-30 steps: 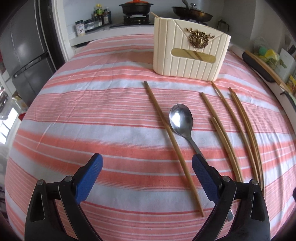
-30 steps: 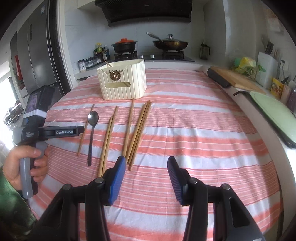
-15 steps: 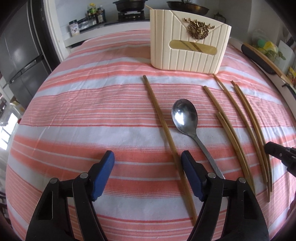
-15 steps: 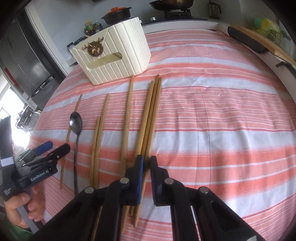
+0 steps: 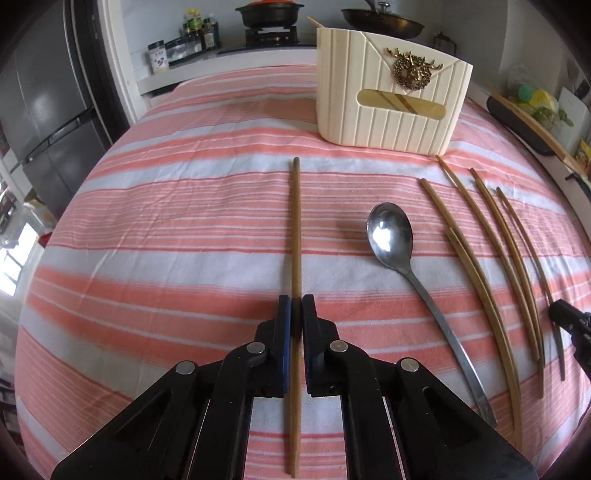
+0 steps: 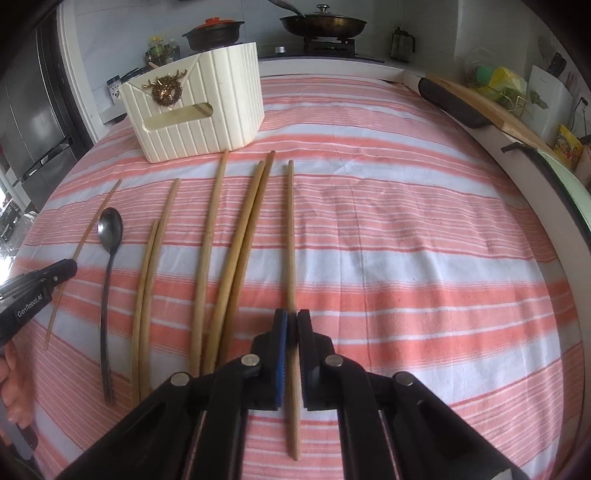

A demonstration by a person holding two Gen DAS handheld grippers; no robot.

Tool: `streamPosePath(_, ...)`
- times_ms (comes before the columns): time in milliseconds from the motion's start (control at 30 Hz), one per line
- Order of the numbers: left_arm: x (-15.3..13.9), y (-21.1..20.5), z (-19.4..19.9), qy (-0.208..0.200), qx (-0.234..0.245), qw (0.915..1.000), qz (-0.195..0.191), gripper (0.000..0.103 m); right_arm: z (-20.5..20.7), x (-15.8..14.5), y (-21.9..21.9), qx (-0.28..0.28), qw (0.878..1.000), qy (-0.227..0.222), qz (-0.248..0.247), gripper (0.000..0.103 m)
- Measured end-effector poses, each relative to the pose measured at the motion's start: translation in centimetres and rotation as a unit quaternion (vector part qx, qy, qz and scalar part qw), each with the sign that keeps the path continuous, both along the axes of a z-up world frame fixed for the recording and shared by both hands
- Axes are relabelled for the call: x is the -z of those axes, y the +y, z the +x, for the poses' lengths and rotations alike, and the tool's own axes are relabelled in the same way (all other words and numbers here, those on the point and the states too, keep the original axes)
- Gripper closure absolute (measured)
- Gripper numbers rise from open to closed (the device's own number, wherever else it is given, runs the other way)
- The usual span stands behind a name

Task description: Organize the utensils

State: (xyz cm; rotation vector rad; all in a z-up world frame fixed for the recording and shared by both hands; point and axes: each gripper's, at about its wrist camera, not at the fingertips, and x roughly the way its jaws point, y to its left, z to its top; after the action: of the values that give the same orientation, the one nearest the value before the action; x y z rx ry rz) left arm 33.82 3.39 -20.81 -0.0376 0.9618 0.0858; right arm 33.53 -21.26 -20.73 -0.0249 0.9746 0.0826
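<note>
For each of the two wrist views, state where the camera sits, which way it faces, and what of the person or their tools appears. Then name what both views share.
Left wrist: on the left tool, facing forward over the striped tablecloth toward the cream utensil holder; tool shut on a chopstick; right tool's tip at right edge.
Right wrist: on the right tool, same direction; shut on another chopstick; left tool and the person's hand at left edge.
Shared: holder, spoon, loose chopsticks, stove pots.

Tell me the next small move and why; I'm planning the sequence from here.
Probably lift both chopsticks and carry them to the cream holder: the left gripper is shut on one chopstick, the right gripper on another chopstick.
</note>
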Motion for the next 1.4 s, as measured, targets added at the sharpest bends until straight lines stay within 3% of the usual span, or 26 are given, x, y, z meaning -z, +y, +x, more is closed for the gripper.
streamPosePath(300,-0.3,3.0,-6.2,0.011,0.013,0.9998,-0.005,0.093,-6.4,-0.5,-3.8,0.018,1.000,0.019,0.000,0.097)
streamPosePath(333,-0.4,3.3,-6.6,0.012,0.015,0.9997,-0.015,0.088,-6.8,-0.5,-3.9,0.016,1.000,0.019,-0.003,0.095)
streamPosePath(400,-0.6,3.7,-7.2,0.014,0.020,0.9991,-0.036,0.050,-7.3,-0.6,-3.9,0.011,1.000,0.017,-0.006,0.090)
streamPosePath(467,-0.8,3.9,-7.7,0.007,0.022,0.9987,-0.046,0.040,-7.5,-0.7,-3.8,0.007,1.000,0.012,-0.007,0.076)
streamPosePath(500,-0.8,3.8,-7.8,0.007,0.025,0.9987,-0.044,0.040,-7.5,-0.7,-3.7,0.004,1.000,0.011,-0.009,0.070)
streamPosePath(733,0.1,3.0,-7.9,0.014,0.039,0.9991,-0.008,0.033,-7.4,-0.2,-3.2,-0.009,1.000,0.012,-0.024,0.069)
streamPosePath(1167,0.6,3.4,-7.8,0.012,0.034,0.9994,0.002,0.015,-7.6,0.0,-3.5,-0.027,1.000,-0.001,-0.016,0.068)
streamPosePath(1267,0.8,3.7,-7.7,0.014,0.029,0.9995,0.004,0.006,-7.6,0.0,-3.4,-0.029,0.999,0.001,-0.020,0.068)
streamPosePath(1400,0.8,4.0,-7.4,0.023,0.040,0.9989,-0.004,0.005,-7.3,-0.1,-3.4,-0.035,0.999,0.010,-0.022,0.068)
